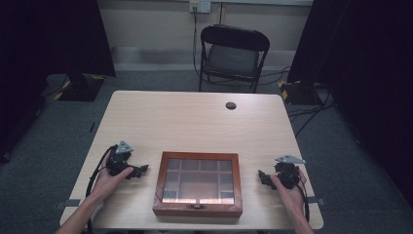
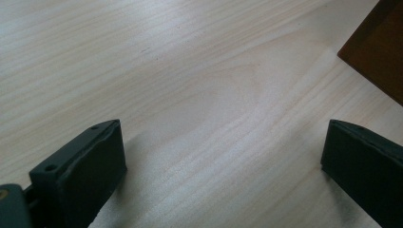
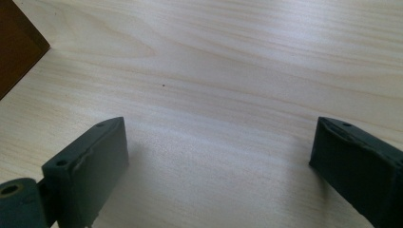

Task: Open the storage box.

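**Inspector:** Start with the wooden box. It sits flat on the table, close to the near edge and roughly centred between your two hands. Its lid is down; through the glass top you see a grid of compartments, and I cannot tell what, if anything, lies in them. A small clasp sits at the middle of its near side.

**Operator:** And my grippers?

**Inspector:** Your left gripper rests on the table just left of the box, jaws pointing toward it but apart from it. In the left gripper view its jaws stand wide, with bare tabletop between them and nothing grasped; a corner of the box shows at the upper right. Your right gripper rests just right of the box, also pointing toward it and not touching. In the right gripper view its jaws are likewise spread, released, with bare wood grain between them; the box corner shows at the upper left.

**Operator:** Anything else on the table?

**Inspector:** A round dark cable port near the far edge, well apart from the box. Beyond the table stands a black folding chair, facing you, and cables run across the grey floor at the right.
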`<state>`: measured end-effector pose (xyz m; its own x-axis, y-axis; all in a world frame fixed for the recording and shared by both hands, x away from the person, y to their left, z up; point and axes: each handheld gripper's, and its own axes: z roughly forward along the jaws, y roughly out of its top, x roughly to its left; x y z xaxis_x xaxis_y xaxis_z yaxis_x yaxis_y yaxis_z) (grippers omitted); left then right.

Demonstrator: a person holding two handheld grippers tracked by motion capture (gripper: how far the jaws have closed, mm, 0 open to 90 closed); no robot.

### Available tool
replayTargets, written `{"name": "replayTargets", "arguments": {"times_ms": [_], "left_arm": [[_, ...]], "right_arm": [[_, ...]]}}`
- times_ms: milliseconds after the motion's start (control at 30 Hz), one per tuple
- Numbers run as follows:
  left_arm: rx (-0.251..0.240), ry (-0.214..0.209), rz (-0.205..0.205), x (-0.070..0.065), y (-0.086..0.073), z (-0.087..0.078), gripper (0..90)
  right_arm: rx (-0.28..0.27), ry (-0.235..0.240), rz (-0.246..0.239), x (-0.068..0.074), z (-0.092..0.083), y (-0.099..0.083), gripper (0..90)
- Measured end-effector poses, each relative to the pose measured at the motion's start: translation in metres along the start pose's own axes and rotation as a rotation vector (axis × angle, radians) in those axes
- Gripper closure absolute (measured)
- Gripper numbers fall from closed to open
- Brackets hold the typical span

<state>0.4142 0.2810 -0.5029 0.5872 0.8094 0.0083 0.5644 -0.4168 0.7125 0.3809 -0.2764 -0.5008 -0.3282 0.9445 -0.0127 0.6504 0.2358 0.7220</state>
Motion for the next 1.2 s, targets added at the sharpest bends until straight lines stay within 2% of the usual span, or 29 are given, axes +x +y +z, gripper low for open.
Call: {"name": "replayTargets", "arguments": {"times_ms": [333, 400, 500, 667, 833, 1067, 1200], "left_arm": [[0.000, 0.005, -0.004, 0.000, 0.000, 0.000, 0.1], [-0.001, 0.004, -0.006, -0.001, 0.000, 0.000, 0.1], [0.000, 0.004, -0.003, 0.000, 0.000, 0.000, 0.1], [0.000, 0.005, -0.003, 0.000, 0.000, 0.000, 0.1], [-0.002, 0.005, -0.005, -0.001, 0.000, 0.000, 0.1], [0.000, 0.005, -0.003, 0.000, 0.000, 0.000, 0.1], [0.000, 0.004, -0.003, 0.000, 0.000, 0.000, 0.1]], "right_arm": [[0.000, 0.006, -0.002, 0.001, 0.000, 0.000, 4.9], [-0.001, 0.009, -0.008, 0.001, -0.001, 0.000, 7.5], [-0.010, 0.014, -0.011, 0.004, -0.003, 0.002, 19.8], [-0.011, 0.037, -0.009, 0.008, -0.002, 0.004, 20.1], [-0.049, 0.120, -0.001, 0.013, -0.010, 0.009, 24.9], [-0.048, 0.176, -0.008, 0.020, -0.022, 0.016, 31.7], [-0.067, 0.260, -0.015, 0.027, -0.032, 0.022, 38.8]]}}
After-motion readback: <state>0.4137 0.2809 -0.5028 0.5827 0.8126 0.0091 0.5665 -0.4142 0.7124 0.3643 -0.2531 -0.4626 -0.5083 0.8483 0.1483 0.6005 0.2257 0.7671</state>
